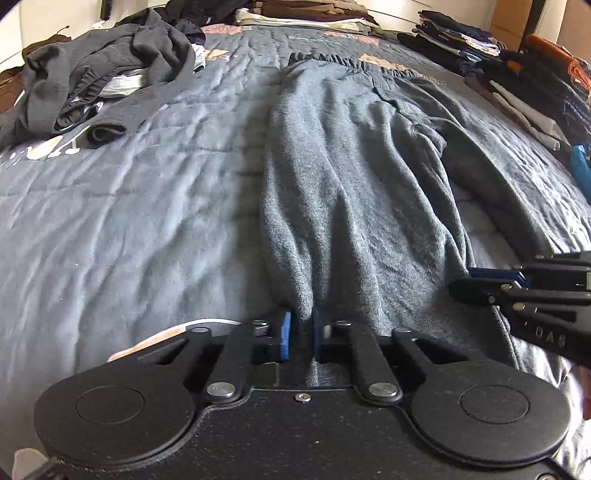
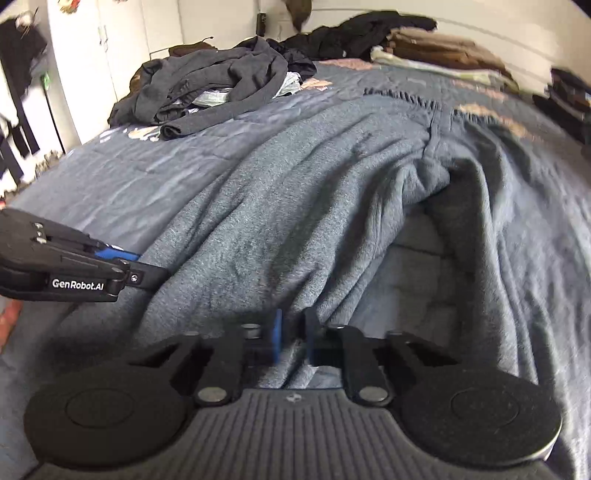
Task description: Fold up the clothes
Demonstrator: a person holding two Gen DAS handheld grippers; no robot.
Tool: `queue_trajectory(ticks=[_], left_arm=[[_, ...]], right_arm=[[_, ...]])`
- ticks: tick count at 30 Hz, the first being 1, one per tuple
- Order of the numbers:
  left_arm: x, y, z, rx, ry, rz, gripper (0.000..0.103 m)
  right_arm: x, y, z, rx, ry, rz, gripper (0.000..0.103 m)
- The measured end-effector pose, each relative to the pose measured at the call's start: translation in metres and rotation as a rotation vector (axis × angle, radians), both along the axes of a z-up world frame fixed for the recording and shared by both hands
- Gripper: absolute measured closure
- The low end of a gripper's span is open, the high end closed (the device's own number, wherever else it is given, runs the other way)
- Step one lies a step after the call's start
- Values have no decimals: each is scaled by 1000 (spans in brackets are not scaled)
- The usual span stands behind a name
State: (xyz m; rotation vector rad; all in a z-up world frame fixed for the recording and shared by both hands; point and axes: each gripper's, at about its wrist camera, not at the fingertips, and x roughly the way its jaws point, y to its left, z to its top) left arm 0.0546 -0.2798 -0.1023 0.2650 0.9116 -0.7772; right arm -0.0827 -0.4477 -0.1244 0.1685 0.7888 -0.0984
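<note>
Grey sweatpants (image 1: 354,177) lie lengthwise on the bed, elastic waistband at the far end, legs running toward me. My left gripper (image 1: 302,332) is shut on the near hem of the left leg, cloth pinched between its blue pads. The right gripper (image 1: 476,280) comes in from the right edge of the left wrist view at the leg's other side. In the right wrist view the sweatpants (image 2: 295,192) fill the middle. There my right gripper (image 2: 293,332) is shut on a fold of the same cloth, and the left gripper (image 2: 136,266) shows at the left edge.
A blue-grey quilt (image 1: 129,221) covers the bed. A heap of dark unfolded clothes (image 1: 110,74) sits at the far left. Folded stacks (image 1: 517,74) line the right side and the far edge (image 1: 306,14). A white wall and door (image 2: 110,44) stand beyond the bed.
</note>
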Motion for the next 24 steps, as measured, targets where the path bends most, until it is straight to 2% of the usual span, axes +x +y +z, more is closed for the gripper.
queue_trajectory(ticks=[6, 9, 10, 12, 14, 18, 21, 24], left_arm=[[6, 6, 8, 0, 2, 10, 95], [8, 6, 8, 20, -3, 9, 84], [8, 7, 8, 26, -5, 8, 84], [10, 7, 8, 40, -9, 8, 83], [9, 9, 18, 18, -49, 14, 83], [16, 2, 32, -38, -76, 40, 62], [21, -13, 32, -22, -102, 34, 52], [24, -26, 21, -2, -103, 24, 51]], right_arm=[[-5, -13, 9, 59, -9, -70, 100], [-4, -14, 8, 39, 11, -63, 99], [-4, -14, 6, 29, 23, -61, 98], [-4, -10, 4, 9, 40, -49, 93], [-5, -10, 9, 16, 50, -46, 86], [-9, -22, 24, 69, -5, -70, 57], [-5, -28, 27, 59, -45, -81, 54], [6, -38, 27, 49, -77, -103, 54]])
